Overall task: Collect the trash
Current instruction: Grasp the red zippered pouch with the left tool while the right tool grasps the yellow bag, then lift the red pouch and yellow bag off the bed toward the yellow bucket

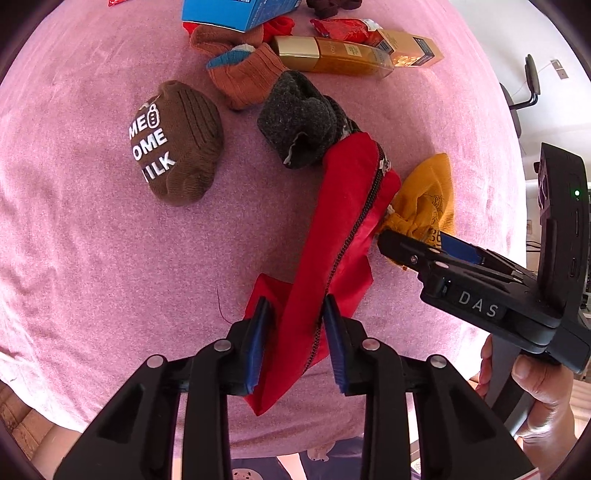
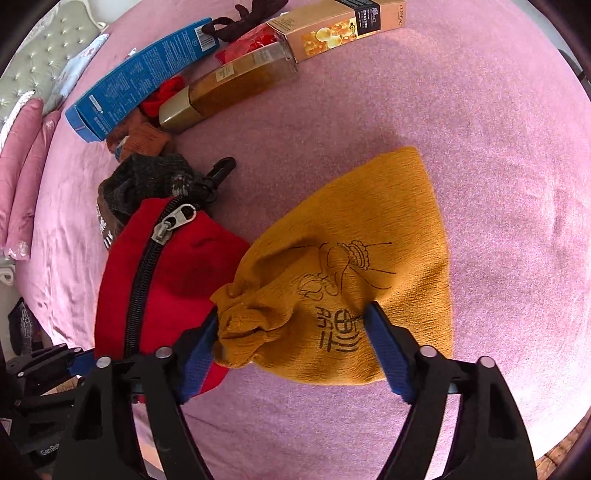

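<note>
A red zippered pouch [image 1: 332, 240] lies on the pink bedspread [image 1: 92, 240]; it also shows in the right wrist view [image 2: 173, 273]. My left gripper [image 1: 295, 332] is open, its blue pads on either side of the pouch's near end. A mustard drawstring bag [image 2: 351, 258] lies beside the pouch, also seen in the left wrist view [image 1: 428, 199]. My right gripper [image 2: 291, 339] is open around the bag's gathered neck; its body shows in the left wrist view [image 1: 480, 288].
A brown sock with white lettering [image 1: 177, 144], a dark grey sock [image 1: 303, 118], an orange sock [image 1: 247, 77], a gold bottle [image 1: 332, 55], a gold carton [image 2: 332, 22], a blue box [image 2: 140, 77] and red wrappers [image 1: 343, 29] lie farther back. Pillows [image 2: 22, 166] sit at left.
</note>
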Demonstrator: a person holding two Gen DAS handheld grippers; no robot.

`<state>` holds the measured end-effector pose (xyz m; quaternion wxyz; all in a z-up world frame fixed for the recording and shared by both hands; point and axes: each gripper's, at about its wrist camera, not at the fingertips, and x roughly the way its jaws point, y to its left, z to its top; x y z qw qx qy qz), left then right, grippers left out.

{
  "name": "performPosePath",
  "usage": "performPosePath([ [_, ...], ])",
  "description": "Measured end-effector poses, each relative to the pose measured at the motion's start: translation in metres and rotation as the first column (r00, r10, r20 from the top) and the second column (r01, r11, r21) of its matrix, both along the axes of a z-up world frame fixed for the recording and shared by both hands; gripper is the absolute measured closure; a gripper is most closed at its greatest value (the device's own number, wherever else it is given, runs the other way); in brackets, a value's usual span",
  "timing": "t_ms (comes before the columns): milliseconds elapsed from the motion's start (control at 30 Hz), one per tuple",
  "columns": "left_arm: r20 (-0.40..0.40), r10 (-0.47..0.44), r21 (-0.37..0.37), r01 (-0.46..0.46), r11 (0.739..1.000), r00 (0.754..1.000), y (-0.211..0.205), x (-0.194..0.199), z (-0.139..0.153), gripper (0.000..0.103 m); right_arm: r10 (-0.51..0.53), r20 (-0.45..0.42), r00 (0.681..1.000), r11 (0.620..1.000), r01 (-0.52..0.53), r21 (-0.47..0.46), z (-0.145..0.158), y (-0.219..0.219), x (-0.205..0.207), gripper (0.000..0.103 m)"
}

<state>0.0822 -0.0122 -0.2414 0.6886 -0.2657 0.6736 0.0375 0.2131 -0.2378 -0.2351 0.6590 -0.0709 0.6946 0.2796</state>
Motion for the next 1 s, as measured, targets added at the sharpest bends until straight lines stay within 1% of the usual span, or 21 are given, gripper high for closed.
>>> performPosePath([
  [67,0.009,-0.01,-0.025,0.01,1.0,1.0,0.001,0.0,0.003,0.074,-0.002,0.019,1.0,1.0,0.002,0.007,0.007,-0.001,-0.004,0.048],
  [100,0.013,-0.014,-0.038,0.015,0.999,1.0,0.001,0.001,0.004,0.074,-0.011,0.022,1.0,1.0,0.01,0.014,0.011,-0.003,-0.005,0.051],
  [167,0.017,-0.022,-0.07,0.024,0.997,1.0,0.0,0.002,0.007,0.076,-0.048,0.017,0.999,0.998,0.048,0.038,0.018,-0.011,-0.007,0.061],
  [267,0.035,-0.051,-0.089,0.054,0.995,0.998,-0.002,0.002,0.014,0.078,-0.124,0.0,0.992,0.989,0.124,0.078,0.03,-0.026,-0.008,0.066],
  [400,0.059,-0.111,-0.122,0.118,0.985,0.992,-0.015,0.007,0.024,0.08,-0.217,-0.041,0.975,0.967,0.22,0.128,0.044,-0.045,-0.019,0.067],
  [500,0.084,-0.159,-0.143,0.17,0.975,0.984,-0.026,0.013,0.032,0.08,-0.261,-0.036,0.965,0.955,0.264,0.139,0.057,-0.054,-0.034,0.068],
  [567,0.101,-0.2,-0.144,0.213,0.967,0.975,-0.033,0.016,0.039,0.08,-0.294,-0.028,0.955,0.945,0.295,0.137,0.065,-0.058,-0.043,0.068],
  [700,0.117,-0.268,-0.163,0.284,0.945,0.956,-0.051,0.02,0.049,0.08,-0.365,-0.029,0.931,0.919,0.365,0.148,0.075,-0.082,-0.055,0.068],
  [800,0.133,-0.311,-0.175,0.332,0.927,0.941,-0.068,0.025,0.056,0.083,-0.398,-0.027,0.917,0.907,0.398,0.141,0.079,-0.1,-0.066,0.068],
  [933,0.143,-0.367,-0.199,0.39,0.899,0.919,-0.1,0.026,0.064,0.084,-0.443,-0.033,0.896,0.885,0.443,0.146,0.083,-0.129,-0.077,0.068],
  [1000,0.141,-0.403,-0.187,0.424,0.886,0.904,-0.119,0.026,0.064,0.084,-0.469,-0.034,0.883,0.871,0.468,0.149,0.085,-0.148,-0.082,0.068],
])
